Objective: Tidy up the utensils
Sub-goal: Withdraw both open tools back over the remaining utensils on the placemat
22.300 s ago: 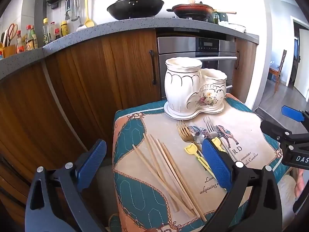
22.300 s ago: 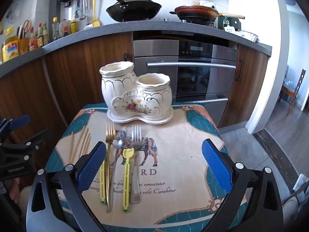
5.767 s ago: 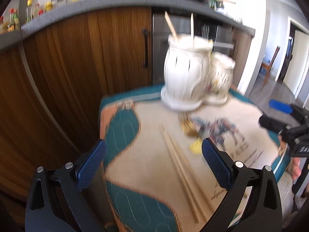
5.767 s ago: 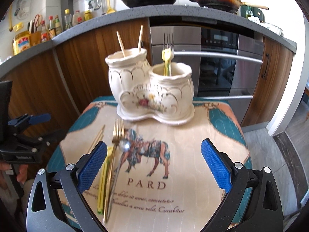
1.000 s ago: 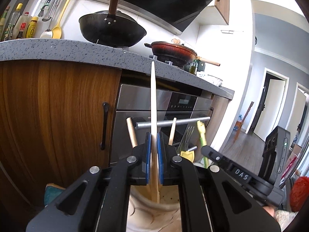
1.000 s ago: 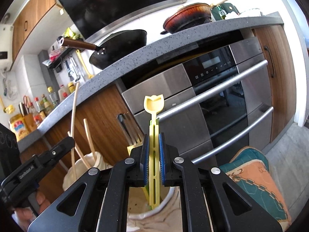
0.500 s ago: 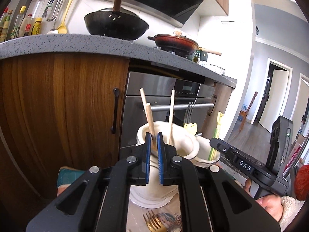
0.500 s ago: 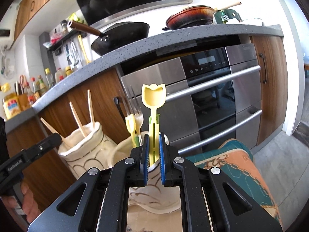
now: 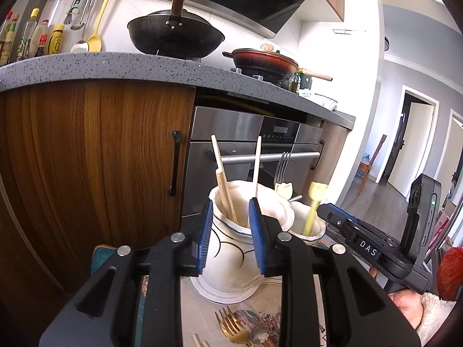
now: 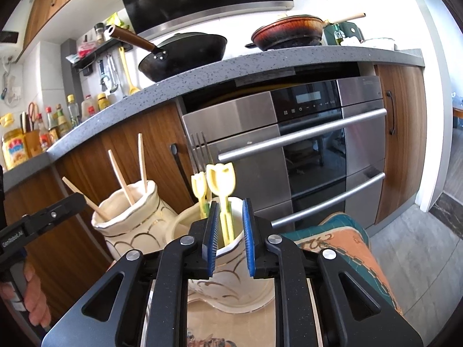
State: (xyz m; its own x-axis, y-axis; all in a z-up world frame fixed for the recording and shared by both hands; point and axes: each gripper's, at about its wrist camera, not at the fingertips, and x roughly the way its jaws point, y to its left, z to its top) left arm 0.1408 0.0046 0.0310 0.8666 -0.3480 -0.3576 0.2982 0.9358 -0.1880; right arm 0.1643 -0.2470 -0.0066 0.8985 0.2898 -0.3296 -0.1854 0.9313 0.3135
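A white ceramic double holder (image 9: 231,248) stands on the cloth-covered stool. Its tall pot (image 10: 130,217) holds three wooden chopsticks (image 9: 224,190). My left gripper (image 9: 230,231) is open just above that pot, a chopstick standing free between its pads. The short pot (image 10: 231,248) holds a steel fork (image 10: 198,153) and two yellow tulip-handled utensils (image 10: 221,185). My right gripper (image 10: 228,234) is open above the short pot, the nearer yellow utensil standing free between its pads. A gold fork (image 9: 231,329) lies on the cloth.
Wooden cabinets (image 9: 95,167) and a steel oven (image 10: 312,144) stand right behind the stool. The grey counter (image 9: 115,63) above carries a black wok (image 9: 173,37) and a red pan (image 9: 266,62). The patterned cloth (image 10: 347,245) hangs over the stool's right edge.
Both grippers have opened. The left one let its chopstick go into the tall pot; the right one let the yellow utensil go into the short pot. Both have dropped slightly lower.
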